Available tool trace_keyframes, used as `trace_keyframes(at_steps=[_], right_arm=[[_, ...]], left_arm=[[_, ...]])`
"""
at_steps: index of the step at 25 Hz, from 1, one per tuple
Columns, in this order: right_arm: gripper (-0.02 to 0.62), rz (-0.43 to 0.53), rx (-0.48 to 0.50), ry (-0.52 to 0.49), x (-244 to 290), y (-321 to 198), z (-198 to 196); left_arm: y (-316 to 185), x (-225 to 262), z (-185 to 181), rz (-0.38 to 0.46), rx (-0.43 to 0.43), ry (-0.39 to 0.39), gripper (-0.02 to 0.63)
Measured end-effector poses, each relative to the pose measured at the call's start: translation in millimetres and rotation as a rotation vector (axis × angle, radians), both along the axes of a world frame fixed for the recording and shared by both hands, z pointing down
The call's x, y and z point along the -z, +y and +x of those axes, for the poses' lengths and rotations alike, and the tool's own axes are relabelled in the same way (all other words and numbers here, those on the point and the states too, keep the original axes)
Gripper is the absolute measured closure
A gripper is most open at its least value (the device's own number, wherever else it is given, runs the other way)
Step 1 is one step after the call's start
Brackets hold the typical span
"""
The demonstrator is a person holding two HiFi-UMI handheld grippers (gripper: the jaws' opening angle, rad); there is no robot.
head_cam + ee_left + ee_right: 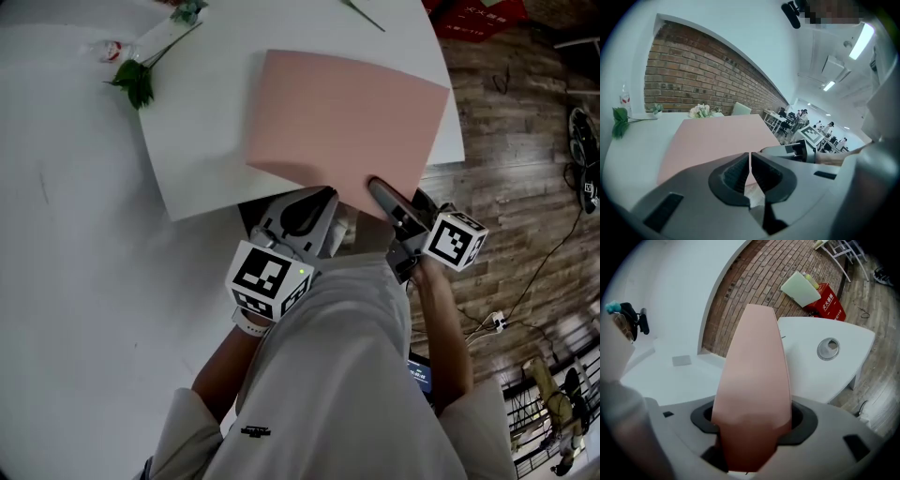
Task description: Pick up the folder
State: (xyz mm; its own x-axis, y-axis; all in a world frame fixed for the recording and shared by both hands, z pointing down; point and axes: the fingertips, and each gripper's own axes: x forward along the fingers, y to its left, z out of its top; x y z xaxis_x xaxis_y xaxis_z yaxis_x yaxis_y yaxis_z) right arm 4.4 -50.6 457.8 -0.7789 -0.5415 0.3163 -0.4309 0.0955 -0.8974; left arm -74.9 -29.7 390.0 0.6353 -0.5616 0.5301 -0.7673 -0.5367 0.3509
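Folder [347, 117] looks light, thin and bendy over the desk [75, 234]. Left fingers [733, 176] pinch its near edge, nearly closed. Right fingers [811, 423] clamp that edge alongside.

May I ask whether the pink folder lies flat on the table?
No: the pink folder is tilted, near edge raised off the table, clamped in the right hand-held gripper.

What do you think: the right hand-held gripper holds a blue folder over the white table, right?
No: the folder is pink, not blue. The right hand-held gripper does hold it over the white table, as the right gripper view shows.
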Motion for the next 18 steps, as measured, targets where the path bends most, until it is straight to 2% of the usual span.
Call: trace_keyframes(at_steps=[18], right_arm=[[0.299,0.158,-0.141,0.017,75.9,-3.5,30.4]], left_arm=[[3.9,48.1,-15.7,0.123,0.026,0.04,0.575]])
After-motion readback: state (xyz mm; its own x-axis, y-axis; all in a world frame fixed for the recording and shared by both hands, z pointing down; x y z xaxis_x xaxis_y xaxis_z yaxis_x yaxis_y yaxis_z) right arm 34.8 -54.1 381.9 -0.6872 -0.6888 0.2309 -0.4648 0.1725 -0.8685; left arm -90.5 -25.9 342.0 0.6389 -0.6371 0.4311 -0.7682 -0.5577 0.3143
